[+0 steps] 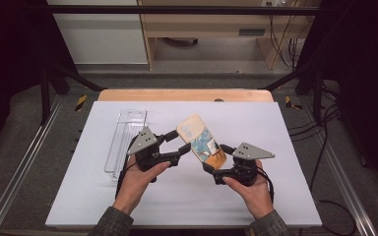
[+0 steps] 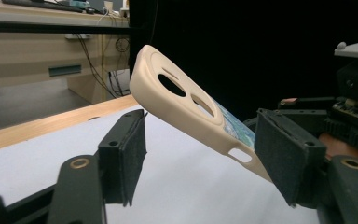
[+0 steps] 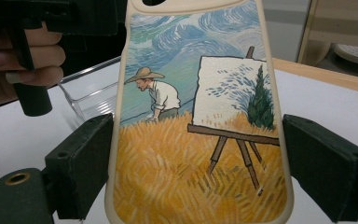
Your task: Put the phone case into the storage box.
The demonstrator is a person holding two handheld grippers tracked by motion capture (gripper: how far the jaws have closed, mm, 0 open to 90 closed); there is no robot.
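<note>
The phone case (image 1: pixel 201 140) is held up off the white mat (image 1: pixel 103 196) near the middle of the table, its bottom end clamped across its width between the jaws of the right gripper (image 1: pixel 215 169). In the right gripper view the pads meet the case (image 3: pixel 200 140) at both long edges; its printed side shows a painter in a straw hat at an easel in a yellow field, and the top of the case, with the camera opening, is cut off by the upper edge of that view. The case tilts up and away to the far left, and its top end reaches the left gripper (image 1: pixel 177 142). In the left gripper view the plain cream side of the case (image 2: pixel 186 109) with its oval cut-outs lies between that gripper's two pads; the right pad (image 2: pixel 286 156) covers the case's lower end, so contact there is hard to judge, while the left pad (image 2: pixel 133 156) stands clear of it, the jaws half apart and not gripping. To the left on the mat lies a clear plastic tray (image 1: pixel 125 142), its near end partly hidden by the left hand (image 1: pixel 138 179). The right hand (image 1: pixel 253 189) holds its gripper from below, near the mat's near edge.
</note>
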